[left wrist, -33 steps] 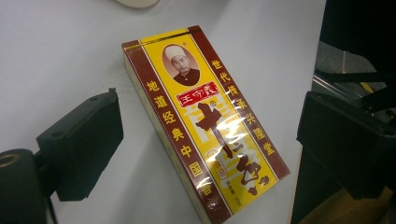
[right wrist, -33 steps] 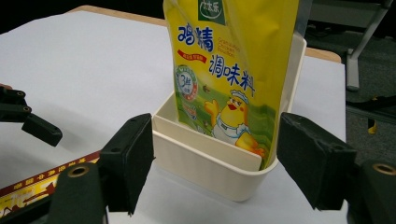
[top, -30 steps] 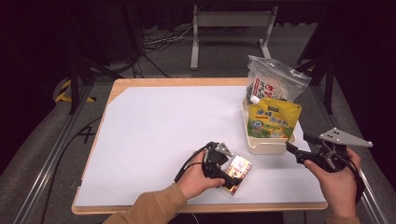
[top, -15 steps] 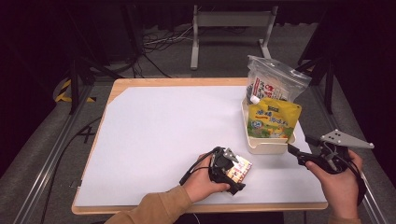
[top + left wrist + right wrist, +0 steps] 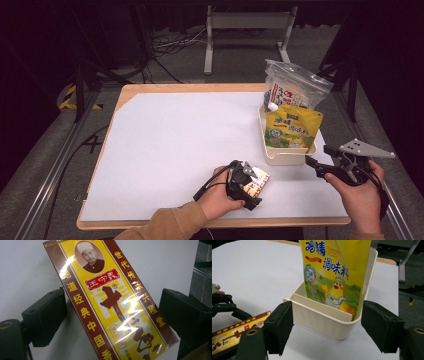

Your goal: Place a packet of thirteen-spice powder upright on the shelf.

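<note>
A yellow-and-brown seasoning packet [image 5: 258, 184] [image 5: 112, 302] lies near the table's front edge. My left gripper [image 5: 243, 181] [image 5: 112, 313] is open over it, with one black jaw on each side of the packet and a small gap at both edges. My right gripper [image 5: 320, 159] [image 5: 327, 327] is open and holds nothing. It sits just right of the cream tray [image 5: 285, 158] [image 5: 322, 321], facing its near end. A yellow chicken-seasoning pouch [image 5: 292, 127] [image 5: 334, 272] stands upright in the tray. The packet [image 5: 234, 334] and the left gripper [image 5: 224, 306] also appear at the left of the right gripper view.
A clear bag with red-and-white print [image 5: 295, 87] stands at the far end of the tray. The white table sheet [image 5: 185, 135] stretches left and back. Beyond the table are a dark floor, cables and a metal stand [image 5: 245, 30].
My left gripper has moved right over the packet, so its jaws now straddle it. The right gripper has barely moved.
</note>
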{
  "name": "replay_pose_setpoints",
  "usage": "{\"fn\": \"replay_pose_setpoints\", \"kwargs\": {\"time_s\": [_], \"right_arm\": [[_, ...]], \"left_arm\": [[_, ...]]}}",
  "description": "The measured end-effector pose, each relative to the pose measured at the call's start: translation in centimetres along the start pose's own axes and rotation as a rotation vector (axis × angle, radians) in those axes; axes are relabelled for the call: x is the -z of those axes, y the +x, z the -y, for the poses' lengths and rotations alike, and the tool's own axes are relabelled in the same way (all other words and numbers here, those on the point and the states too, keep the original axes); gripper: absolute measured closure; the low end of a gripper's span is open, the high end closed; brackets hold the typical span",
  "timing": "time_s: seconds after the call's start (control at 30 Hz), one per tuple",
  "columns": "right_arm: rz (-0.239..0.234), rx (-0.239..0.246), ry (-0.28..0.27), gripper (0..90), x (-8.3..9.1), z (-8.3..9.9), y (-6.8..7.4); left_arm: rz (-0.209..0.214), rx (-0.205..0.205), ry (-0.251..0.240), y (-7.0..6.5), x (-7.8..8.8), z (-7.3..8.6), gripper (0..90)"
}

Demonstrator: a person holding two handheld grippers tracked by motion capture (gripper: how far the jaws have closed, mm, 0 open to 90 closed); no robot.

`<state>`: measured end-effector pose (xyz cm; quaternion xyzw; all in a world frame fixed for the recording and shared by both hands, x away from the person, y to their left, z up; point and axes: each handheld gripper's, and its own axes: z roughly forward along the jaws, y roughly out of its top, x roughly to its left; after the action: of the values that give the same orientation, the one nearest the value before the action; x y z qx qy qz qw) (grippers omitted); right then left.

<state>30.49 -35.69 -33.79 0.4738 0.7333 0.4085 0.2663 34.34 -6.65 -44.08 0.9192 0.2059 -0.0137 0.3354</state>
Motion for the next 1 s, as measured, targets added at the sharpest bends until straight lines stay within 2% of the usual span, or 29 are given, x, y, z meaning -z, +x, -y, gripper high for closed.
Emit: {"fn": "replay_pose_setpoints", "kwargs": {"time_s": [0.07, 0.1, 0.17, 0.23, 0.43, 0.63, 0.67, 0.8, 0.87, 0.93, 1.0], "right_arm": [[0.000, 0.002, 0.000, 26.0, 0.0, 0.0, 0.0], [-0.002, 0.005, -0.002, 26.0, -0.1, 0.0, 0.0], [-0.005, 0.005, 0.001, 26.0, -0.1, 0.0, 0.1], [-0.007, 0.006, -0.003, 25.6, -0.1, 0.0, 0.1], [-0.012, 0.015, -0.008, 26.8, -0.3, 0.1, 0.1], [-0.040, 0.045, -0.025, 32.6, -0.5, 0.0, 0.4], [-0.043, 0.048, -0.028, 33.5, -0.5, 0.0, 0.5], [-0.058, 0.040, -0.031, 36.7, -0.4, -0.1, 0.6], [-0.067, 0.032, -0.025, 37.3, -0.4, -0.1, 0.7], [-0.067, 0.032, -0.021, 37.8, -0.3, -0.2, 0.7], [-0.068, 0.026, -0.019, 38.6, -0.3, -0.2, 0.8]], "left_arm": [[-0.002, -0.002, 0.004, 0.0, 0.0, 0.0, 9.6], [-0.004, 0.009, 0.000, -0.1, 0.1, 0.0, 9.6], [-0.008, 0.002, 0.008, 0.1, 0.3, 0.0, 13.1], [-0.005, 0.020, 0.010, 0.4, 0.5, 0.1, 17.1], [-0.008, 0.035, 0.004, 0.8, 0.9, 0.2, 27.3], [-0.020, 0.049, -0.003, 0.7, 1.0, 0.3, 29.1], [-0.022, 0.033, 0.003, 0.8, 1.1, 0.4, 29.4], [-0.035, 0.038, -0.037, 0.7, 1.3, 0.6, 31.7], [-0.037, 0.028, -0.050, 0.9, 1.5, 0.7, 32.3], [-0.030, 0.042, -0.057, 0.8, 1.6, 0.9, 32.6], [-0.035, 0.027, -0.064, 0.8, 1.7, 0.9, 32.7]]}}
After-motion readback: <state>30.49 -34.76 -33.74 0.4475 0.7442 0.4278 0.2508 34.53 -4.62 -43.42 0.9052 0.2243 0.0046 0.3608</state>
